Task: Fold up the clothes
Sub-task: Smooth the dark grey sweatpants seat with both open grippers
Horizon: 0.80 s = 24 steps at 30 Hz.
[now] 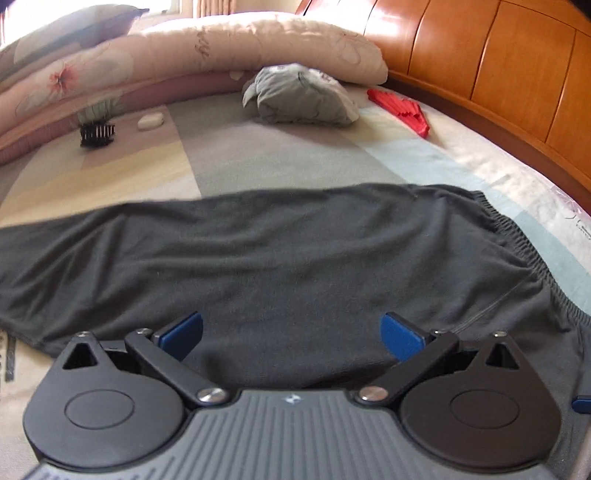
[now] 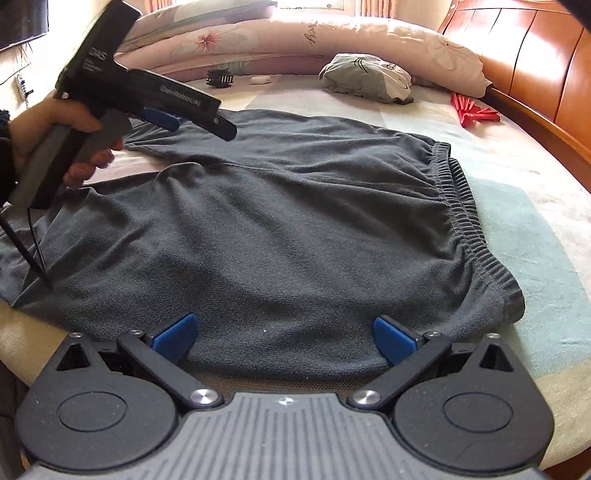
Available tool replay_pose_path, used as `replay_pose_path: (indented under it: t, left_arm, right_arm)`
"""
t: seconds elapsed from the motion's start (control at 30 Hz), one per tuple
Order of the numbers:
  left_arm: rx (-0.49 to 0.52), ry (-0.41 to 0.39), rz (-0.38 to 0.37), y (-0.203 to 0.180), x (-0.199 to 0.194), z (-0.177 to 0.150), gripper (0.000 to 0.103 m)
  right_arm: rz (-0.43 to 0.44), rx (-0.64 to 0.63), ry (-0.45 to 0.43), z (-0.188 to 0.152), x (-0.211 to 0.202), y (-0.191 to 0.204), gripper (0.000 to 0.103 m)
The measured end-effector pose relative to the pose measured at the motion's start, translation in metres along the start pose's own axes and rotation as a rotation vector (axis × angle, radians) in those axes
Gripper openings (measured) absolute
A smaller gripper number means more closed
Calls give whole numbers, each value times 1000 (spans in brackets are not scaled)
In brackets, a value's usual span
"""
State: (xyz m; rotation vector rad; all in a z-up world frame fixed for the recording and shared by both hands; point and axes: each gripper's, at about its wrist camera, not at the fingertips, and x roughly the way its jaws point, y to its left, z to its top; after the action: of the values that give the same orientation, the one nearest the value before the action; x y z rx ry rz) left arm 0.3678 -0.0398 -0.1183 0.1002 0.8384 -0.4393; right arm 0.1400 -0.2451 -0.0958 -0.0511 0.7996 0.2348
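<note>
**Trousers laid out, no fold started**

On the left, my left gripper [image 2: 207, 125] hangs above the trouser leg that runs off toward the bed's left edge; a hand [image 2: 55, 136] holds its grip. In its own view both blue pads [image 1: 183, 334] stand wide apart with nothing between them, only dark cloth below. Whether they touch the cloth I cannot tell.

The trousers [image 2: 280, 229] lie flat across the near part of the bed [image 2: 517, 206], grey, lightly wrinkled, one leg over or beside the other with a gap of sheet showing at the left. The waistband [image 2: 465, 218] sits at the right end, its lower corner close to the near edge.

My right gripper [image 2: 286, 338] is low at the near edge, by the hip of the trousers, its fingers likewise spread and empty.

Farther back, near the quilt [image 2: 332, 33], lie a bundled grey garment [image 2: 369, 77] and a red fan [image 2: 476, 112], well apart from the work.

I judge this the setup for a first fold: nothing is gripped yet. The next move calls for each gripper to pinch an edge cleanly, the left on the leg, the right at the waistband, taking both layers so the cloth carries over together without dragging.
</note>
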Motion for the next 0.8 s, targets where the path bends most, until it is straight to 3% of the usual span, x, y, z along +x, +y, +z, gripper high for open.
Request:
replay_pose_path:
  t: [0.1, 0.23, 0.4, 0.53, 0.8]
  left_arm:
    - [-13, 48, -27, 1, -4, -15, 102]
    - [-2, 99, -57, 3, -16, -11, 102]
    - [-22, 34, -2, 14, -2, 16, 102]
    - [-84, 103, 43, 22, 19, 16, 102]
    - [-43, 73, 35, 5, -37, 0, 102]
  right_arm:
    - [7, -7, -7, -2, 0, -1, 103]
    - [14, -13, -9, -2, 0, -1, 103]
    - [17, -18, -1, 0, 1, -2, 103]
    - [7, -11, -4, -1, 0, 0, 103]
    - [13, -19, -1, 0, 1, -1, 103]
